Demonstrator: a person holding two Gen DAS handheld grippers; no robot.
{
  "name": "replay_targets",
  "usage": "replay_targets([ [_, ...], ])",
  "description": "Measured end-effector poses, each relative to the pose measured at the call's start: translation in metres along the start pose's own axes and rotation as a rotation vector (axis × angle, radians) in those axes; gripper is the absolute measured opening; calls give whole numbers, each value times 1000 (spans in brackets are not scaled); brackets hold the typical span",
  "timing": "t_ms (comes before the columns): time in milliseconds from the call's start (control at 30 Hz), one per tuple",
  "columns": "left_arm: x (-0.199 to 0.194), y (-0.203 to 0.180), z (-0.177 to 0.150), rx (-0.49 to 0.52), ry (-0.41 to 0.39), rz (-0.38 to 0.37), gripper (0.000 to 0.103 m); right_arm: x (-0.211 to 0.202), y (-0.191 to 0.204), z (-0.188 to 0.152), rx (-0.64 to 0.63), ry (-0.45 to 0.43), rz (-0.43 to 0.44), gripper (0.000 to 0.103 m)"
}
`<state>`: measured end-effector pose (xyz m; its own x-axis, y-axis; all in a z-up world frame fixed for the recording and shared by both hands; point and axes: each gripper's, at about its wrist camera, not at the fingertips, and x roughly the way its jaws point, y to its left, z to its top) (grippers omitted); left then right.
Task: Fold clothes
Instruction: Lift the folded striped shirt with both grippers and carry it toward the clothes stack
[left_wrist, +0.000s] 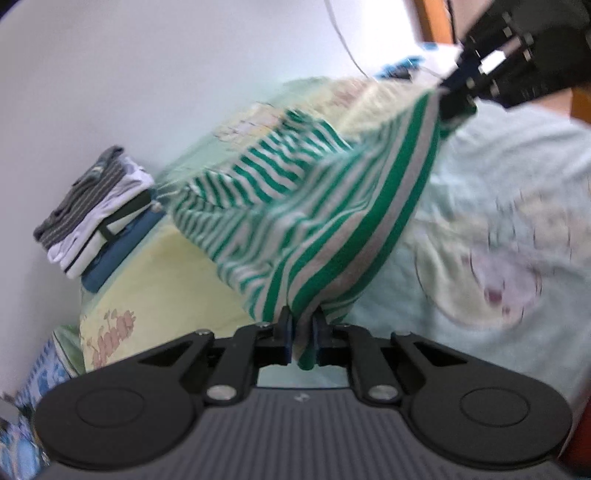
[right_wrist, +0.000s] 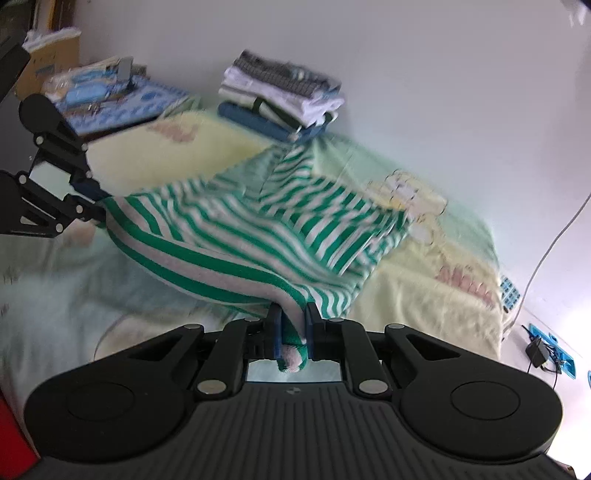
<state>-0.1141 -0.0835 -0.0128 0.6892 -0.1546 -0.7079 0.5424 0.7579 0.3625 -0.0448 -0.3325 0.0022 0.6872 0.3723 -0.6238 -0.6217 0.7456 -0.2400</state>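
Left wrist | both grippers' fingers (left_wrist: 284, 328) clamp striped shirt (left_wrist: 314, 206) | quilted bed (left_wrist: 480, 184) | white wall (left_wrist: 147, 74)

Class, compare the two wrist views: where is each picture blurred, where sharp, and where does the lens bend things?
Left wrist view: striped shirt and bedspread smeared, left gripper sharp. Right wrist view: same smear, right gripper crisp, folded stack soft; fisheye curves both.

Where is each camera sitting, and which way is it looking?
Left wrist: on the left gripper, looking down over the bed; its fingers pinch the striped shirt; the right gripper shows top right.
Right wrist: on the right gripper, facing the wall-side folded stack; the left gripper shows at left.
Both share the shirt, stack and bed.
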Motion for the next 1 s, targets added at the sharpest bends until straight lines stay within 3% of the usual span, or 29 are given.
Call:
replay_targets([
  [233,-8,44,28,-167,-68,-8,9,0,-21,33,23,-44,-17,11],
  [467,13,86,60,-262,-117,53,9,24,-45,66,39,-78,-52,11],
  [833,89,153,112,-337,-77,103,8,93,-77,111,78,-56,-122,11],
  [1000,129,168,121,-340,-30,109,8,125,-83,120,97,-34,-150,11],
])
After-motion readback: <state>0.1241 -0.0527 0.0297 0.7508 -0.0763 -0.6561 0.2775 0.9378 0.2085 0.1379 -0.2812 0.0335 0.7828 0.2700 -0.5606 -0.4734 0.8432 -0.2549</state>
